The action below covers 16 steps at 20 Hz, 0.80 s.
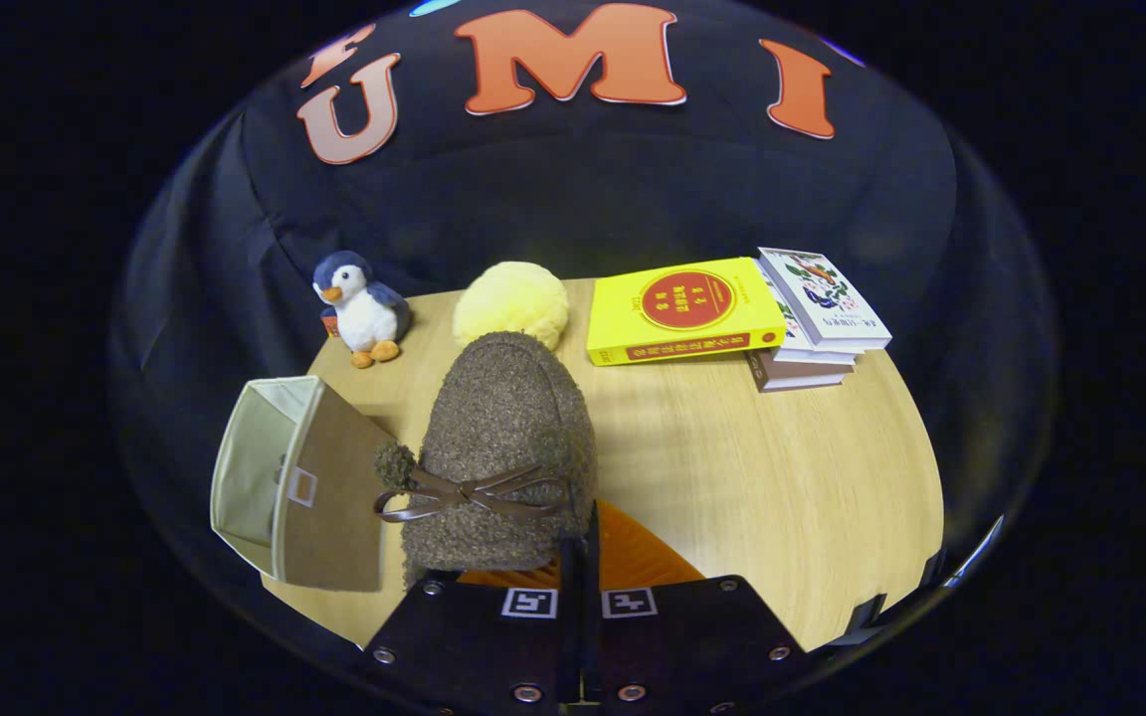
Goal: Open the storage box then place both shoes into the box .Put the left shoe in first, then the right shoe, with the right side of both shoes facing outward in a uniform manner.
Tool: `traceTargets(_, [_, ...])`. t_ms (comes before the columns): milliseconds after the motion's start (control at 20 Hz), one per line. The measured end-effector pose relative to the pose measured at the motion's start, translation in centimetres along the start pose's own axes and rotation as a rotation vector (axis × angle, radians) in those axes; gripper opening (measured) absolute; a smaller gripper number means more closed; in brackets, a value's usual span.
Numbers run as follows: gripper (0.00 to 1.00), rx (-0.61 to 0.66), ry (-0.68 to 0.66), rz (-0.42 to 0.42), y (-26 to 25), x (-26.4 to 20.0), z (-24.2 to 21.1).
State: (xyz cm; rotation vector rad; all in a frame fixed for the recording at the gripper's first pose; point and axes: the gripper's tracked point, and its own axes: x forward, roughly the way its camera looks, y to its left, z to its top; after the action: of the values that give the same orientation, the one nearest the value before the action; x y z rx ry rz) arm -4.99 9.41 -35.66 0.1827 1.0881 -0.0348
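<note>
Tongs [581,557] pinched nearly closed on the rim of a fuzzy brown shoe [499,447] – lifted above the table [782,467], just beside the open storage box [294,477].

Staged recording booth, dressed as home corner. Black cloth wall [573,199] hung close behind small round wooden table [782,477]. Household props set along table's far edge: plush penguin [359,308] at far left, yellow fluffy ball [513,303] at middle, stacked books [732,313] at far right. Open fabric storage box [285,482] seen at left edge.
</note>
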Motion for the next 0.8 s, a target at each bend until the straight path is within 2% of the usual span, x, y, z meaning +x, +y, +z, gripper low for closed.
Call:
traceTargets(200, [0.02,-0.008,-0.011,0.003,7.8,-1.2,0.8])
traceTargets(500, [0.02,-0.032,0.0,0.077,18.0,-2.3,1.6])
traceTargets(600, [0.02,-0.043,0.022,0.116,21.0,-2.1,1.2])
traceTargets(800, [0.02,-0.073,0.078,0.131,24.5,-0.6,-0.6])
